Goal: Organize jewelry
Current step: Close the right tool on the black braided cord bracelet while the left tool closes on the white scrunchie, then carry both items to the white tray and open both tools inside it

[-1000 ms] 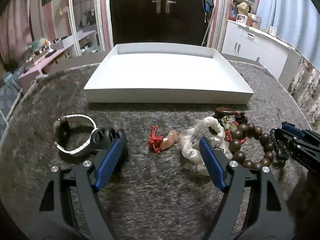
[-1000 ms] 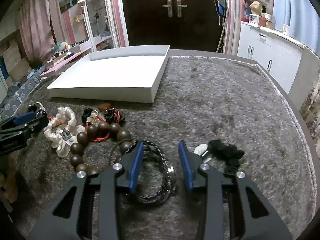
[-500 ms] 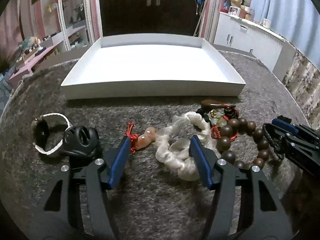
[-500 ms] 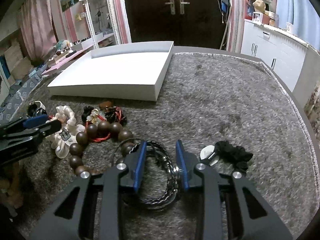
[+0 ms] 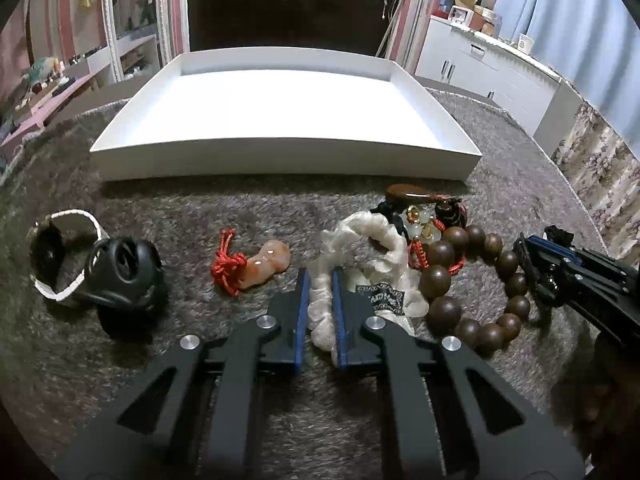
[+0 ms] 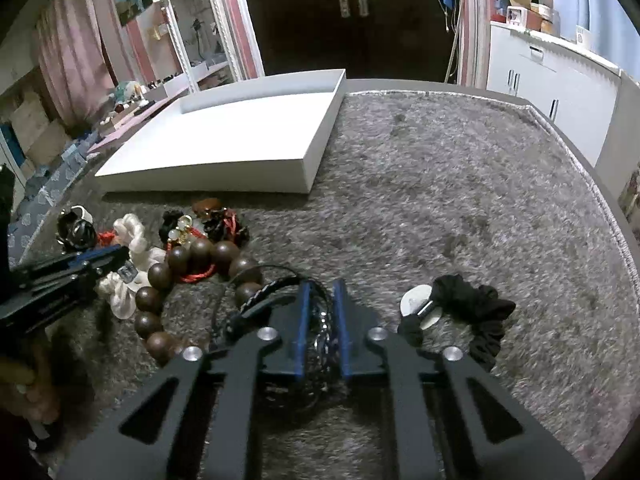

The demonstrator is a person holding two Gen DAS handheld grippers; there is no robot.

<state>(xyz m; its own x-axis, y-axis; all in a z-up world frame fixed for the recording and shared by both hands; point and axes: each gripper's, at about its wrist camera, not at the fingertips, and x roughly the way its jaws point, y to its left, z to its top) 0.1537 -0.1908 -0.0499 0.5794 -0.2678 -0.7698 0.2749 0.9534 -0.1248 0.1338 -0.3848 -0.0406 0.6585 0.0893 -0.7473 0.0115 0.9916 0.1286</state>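
On the grey rug, my left gripper [image 5: 319, 276] is closing, its blue pads pressing a fold of the white scrunchie [image 5: 372, 236]. Right of it lie a brown wooden bead bracelet [image 5: 444, 308] and a small tangle of charms with red cord [image 5: 424, 224]. To its left lies a pink stone pendant on a red knot [image 5: 264, 264]. My right gripper [image 6: 320, 286] is closing as well, pinching the black braided bracelet [image 6: 260, 296] between its pads. The white tray [image 5: 280, 160] stands behind the jewelry with nothing in it.
A watch on a white band [image 5: 60, 256] and a black ring-shaped piece [image 5: 124, 272] lie at the far left. A black scrunchie [image 6: 476, 308] with a white disc sits right of my right gripper. White cabinets and a dark door stand beyond the rug.
Both grippers' jaws have come together. The left one shifted right from the pendant onto the white scrunchie and closed on it. The right one stayed in place and closed on the black braided bracelet.
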